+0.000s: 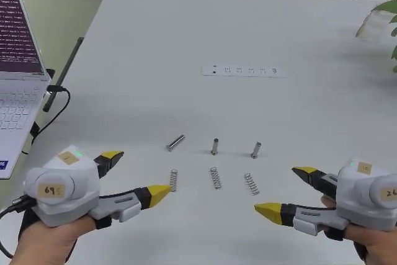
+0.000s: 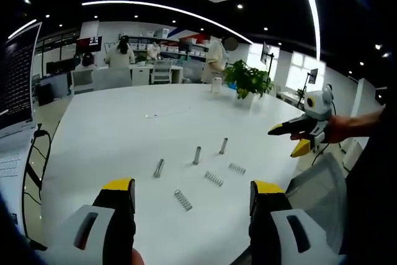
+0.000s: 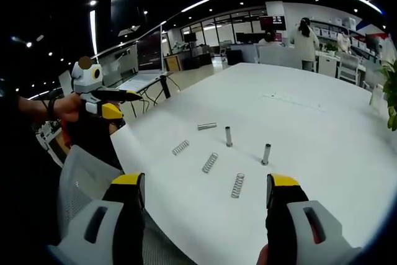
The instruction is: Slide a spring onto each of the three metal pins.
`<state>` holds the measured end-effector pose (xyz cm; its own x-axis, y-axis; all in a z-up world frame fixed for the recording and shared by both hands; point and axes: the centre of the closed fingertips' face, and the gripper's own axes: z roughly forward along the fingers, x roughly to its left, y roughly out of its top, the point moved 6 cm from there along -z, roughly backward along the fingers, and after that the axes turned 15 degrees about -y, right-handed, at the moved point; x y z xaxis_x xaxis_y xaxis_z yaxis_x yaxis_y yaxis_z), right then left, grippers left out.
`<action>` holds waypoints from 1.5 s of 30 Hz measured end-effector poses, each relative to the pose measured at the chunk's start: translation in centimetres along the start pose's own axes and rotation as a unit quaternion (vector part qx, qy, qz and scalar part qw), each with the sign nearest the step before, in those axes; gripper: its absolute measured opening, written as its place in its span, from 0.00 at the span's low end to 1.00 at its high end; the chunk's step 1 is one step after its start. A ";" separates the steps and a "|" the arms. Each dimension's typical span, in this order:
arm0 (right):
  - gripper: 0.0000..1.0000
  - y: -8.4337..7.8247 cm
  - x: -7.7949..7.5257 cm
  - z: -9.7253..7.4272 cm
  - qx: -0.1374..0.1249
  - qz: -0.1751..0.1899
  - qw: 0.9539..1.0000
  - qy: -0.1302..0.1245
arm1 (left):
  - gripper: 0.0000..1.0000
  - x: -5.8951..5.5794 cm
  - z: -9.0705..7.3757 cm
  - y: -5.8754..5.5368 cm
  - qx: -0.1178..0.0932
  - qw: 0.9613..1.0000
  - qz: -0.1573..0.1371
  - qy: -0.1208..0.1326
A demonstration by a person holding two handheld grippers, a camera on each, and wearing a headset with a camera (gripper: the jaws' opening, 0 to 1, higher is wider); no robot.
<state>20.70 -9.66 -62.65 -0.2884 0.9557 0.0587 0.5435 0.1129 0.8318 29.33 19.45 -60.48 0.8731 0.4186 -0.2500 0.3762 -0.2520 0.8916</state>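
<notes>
Left gripper (image 1: 138, 173): jaws wide apart, nothing held. Above the near-left part of the desk (image 1: 186, 35), tips turned inward.

Right gripper (image 1: 282, 189): jaws wide apart, nothing held. Above the near-right part, tips turned inward.

Springs, three, loose, in a row along the near edge between the two grippers: left spring (image 1: 173, 180), middle spring (image 1: 215, 177), right spring (image 1: 251, 184). Long axis of each roughly from near edge toward far edge.

Pins, three, in a second row just beyond the springs toward the far edge, one behind each spring. Left pin (image 1: 175, 143) flat on its side, long axis slanting. Middle pin (image 1: 214, 146) and right pin (image 1: 255, 149) upright. No spring on any pin yet.

Deciding relation:
- Left spring just beside the left gripper's inner tip, to its right.
- Right spring near the right gripper, to its left.
- Middle spring about midway between the two.

Judged first pick: the nearest spring, gripped across its coils. Left pin probably in need of holding or standing up.

Elsewhere: power strip (image 1: 243, 71) toward the far edge, laptop (image 1: 15, 48) at the left edge.
</notes>
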 end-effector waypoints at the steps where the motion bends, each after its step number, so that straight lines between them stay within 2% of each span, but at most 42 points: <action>1: 0.79 0.0 0.0 0.0 0.001 0.000 1.000 0.000 | 0.72 0.0 0.0 0.0 0.001 1.000 0.001 0.000; 11: 0.80 -0.4 -0.1 -0.2 0.006 0.001 1.000 0.001 | 0.72 0.2 -0.1 -0.5 0.004 1.000 -0.004 0.001; 26: 0.80 -0.7 -0.1 -0.3 0.011 0.001 1.000 0.001 | 0.71 0.7 0.2 -0.3 0.003 1.000 -0.001 -0.002; 31: 0.79 -0.7 -0.2 -0.3 0.011 0.000 1.000 0.001 | 0.71 1.1 0.6 -0.2 0.010 1.000 0.003 -0.004; 45: 0.76 -0.9 -0.3 -0.4 0.014 0.006 1.000 -0.001 | 0.70 2.6 2.3 1.3 0.016 1.000 0.018 -0.020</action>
<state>20.02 -10.16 -63.24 -0.2805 0.9574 0.0684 0.5696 0.1087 0.8147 32.78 18.18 -60.87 0.8977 0.3741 -0.2326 0.3527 -0.2938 0.8884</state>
